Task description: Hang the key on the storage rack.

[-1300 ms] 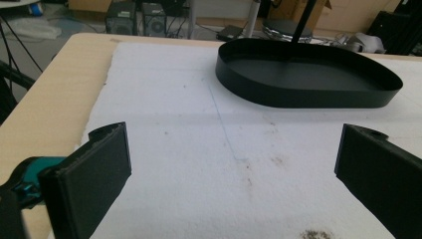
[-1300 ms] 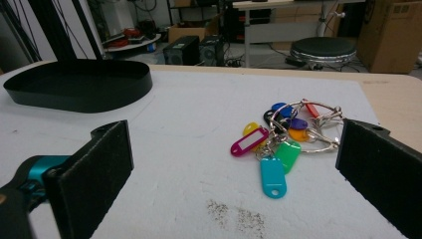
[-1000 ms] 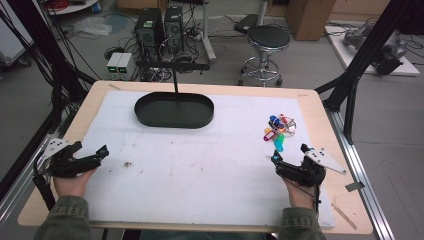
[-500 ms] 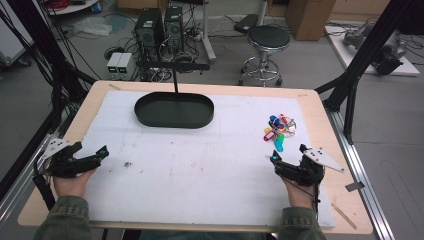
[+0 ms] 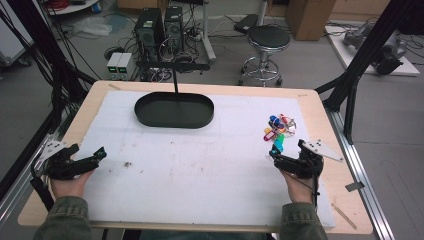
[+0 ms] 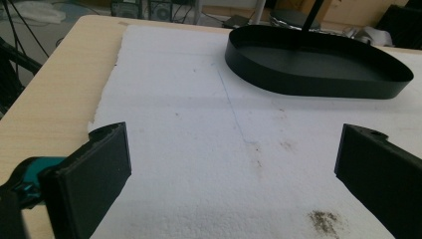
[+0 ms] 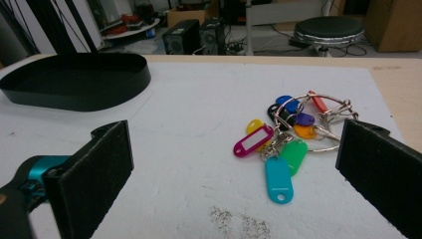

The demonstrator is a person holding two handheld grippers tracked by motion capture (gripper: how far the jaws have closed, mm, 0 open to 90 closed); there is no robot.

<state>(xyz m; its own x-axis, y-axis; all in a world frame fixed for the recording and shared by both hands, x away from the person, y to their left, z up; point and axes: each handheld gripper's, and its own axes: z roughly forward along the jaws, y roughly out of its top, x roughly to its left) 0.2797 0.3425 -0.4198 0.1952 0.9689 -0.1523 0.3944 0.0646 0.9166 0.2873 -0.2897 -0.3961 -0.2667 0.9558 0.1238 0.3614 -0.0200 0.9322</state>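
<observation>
Holding both grippers low at the near edge of the table (image 5: 75,125), I rest them on the white foam sheet (image 5: 200,165) that covers most of it. My right gripper (image 5: 274,154) sits at the right side with its jaws spread wide and nothing between them, pointed toward the bunch of key tags (image 5: 279,131) just ahead. In the right gripper view the key tags (image 7: 288,134) lie on the foam between and beyond the two black jaws, untouched: a teal tag nearest, then green, magenta, yellow, blue, purple and orange ones strung on metal rings. My left gripper (image 5: 101,152) lies at the left side, well apart from the tags, its jaws likewise wide apart and empty over bare foam. A black oval tray (image 5: 174,121) stands at the far middle of the sheet, with a thin black post rising behind it. Small brown specks mark the foam near each gripper.
</observation>
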